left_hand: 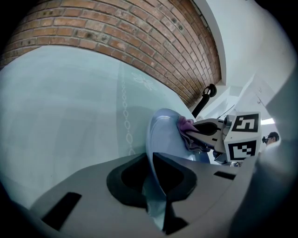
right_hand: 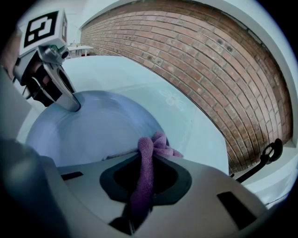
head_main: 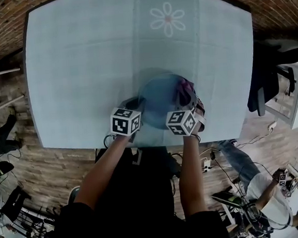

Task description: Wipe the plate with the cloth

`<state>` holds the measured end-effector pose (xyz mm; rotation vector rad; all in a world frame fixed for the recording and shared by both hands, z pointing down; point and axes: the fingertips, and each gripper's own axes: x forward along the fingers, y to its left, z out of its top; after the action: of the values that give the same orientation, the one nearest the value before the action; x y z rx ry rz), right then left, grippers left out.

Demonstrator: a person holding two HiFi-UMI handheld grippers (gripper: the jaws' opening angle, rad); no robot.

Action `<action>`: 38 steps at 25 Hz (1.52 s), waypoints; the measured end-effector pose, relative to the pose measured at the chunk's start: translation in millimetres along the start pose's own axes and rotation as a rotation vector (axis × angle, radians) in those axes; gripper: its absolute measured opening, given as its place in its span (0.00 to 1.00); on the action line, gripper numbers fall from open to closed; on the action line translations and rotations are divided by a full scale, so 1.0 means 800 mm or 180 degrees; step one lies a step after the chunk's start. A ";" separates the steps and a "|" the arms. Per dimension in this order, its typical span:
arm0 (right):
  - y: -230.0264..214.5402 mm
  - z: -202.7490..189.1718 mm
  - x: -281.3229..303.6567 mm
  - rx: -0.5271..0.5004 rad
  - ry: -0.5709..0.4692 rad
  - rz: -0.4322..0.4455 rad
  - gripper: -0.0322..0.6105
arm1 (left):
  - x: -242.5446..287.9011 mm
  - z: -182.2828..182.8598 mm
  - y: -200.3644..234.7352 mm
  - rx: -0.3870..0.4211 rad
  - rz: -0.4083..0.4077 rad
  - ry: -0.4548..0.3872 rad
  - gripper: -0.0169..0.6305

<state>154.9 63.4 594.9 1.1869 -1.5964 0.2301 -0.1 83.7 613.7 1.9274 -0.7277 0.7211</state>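
Observation:
A pale blue plate (head_main: 160,97) is held up over the near part of the table, tilted on edge. My left gripper (head_main: 132,109) is shut on its rim; in the left gripper view the plate (left_hand: 163,135) stands edge-on between the jaws. My right gripper (head_main: 192,107) is shut on a purple cloth (head_main: 184,89) that lies against the plate's right side. In the right gripper view the cloth (right_hand: 145,162) runs up between the jaws and bunches on the plate (right_hand: 93,128). The left gripper (right_hand: 70,100) shows there clamped on the far rim.
A light blue tablecloth with a flower print (head_main: 167,19) covers the table (head_main: 82,70). A brick wall (left_hand: 139,37) stands behind it. A dark office chair (head_main: 262,75) sits to the right. Cables and gear lie on the wooden floor, and another person (head_main: 269,193) is at lower right.

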 end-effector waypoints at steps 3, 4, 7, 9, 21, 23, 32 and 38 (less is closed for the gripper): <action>0.000 -0.008 -0.004 0.0038 0.0050 -0.0030 0.15 | 0.000 0.000 0.000 0.0007 -0.0010 0.0003 0.12; 0.001 -0.010 -0.005 0.0052 0.0067 -0.0037 0.15 | -0.001 0.000 0.001 0.0003 -0.0013 0.0000 0.12; 0.002 -0.017 -0.008 0.0085 0.0105 -0.0053 0.15 | -0.001 0.001 0.001 -0.0009 -0.0022 -0.0022 0.12; 0.001 -0.021 -0.010 0.0099 0.0131 -0.0060 0.15 | 0.000 0.000 0.000 -0.0006 -0.0024 -0.0023 0.12; 0.015 -0.053 -0.031 0.0180 0.0318 -0.0030 0.15 | 0.004 -0.004 -0.007 0.0007 -0.0024 0.0004 0.11; 0.019 -0.059 -0.035 0.0190 0.0348 -0.0021 0.15 | 0.005 -0.003 -0.007 0.0004 -0.0021 -0.0002 0.11; 0.031 -0.074 -0.052 0.0228 0.0406 0.0023 0.15 | 0.010 0.002 -0.009 -0.0138 -0.0056 -0.0019 0.10; 0.039 -0.082 -0.058 0.0190 0.0430 0.0089 0.15 | 0.013 0.002 -0.010 -0.0163 -0.0037 -0.0053 0.10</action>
<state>168.6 148.3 596.1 1.1703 -1.4976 0.3708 12.9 83.4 615.9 1.8918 -0.7379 0.6737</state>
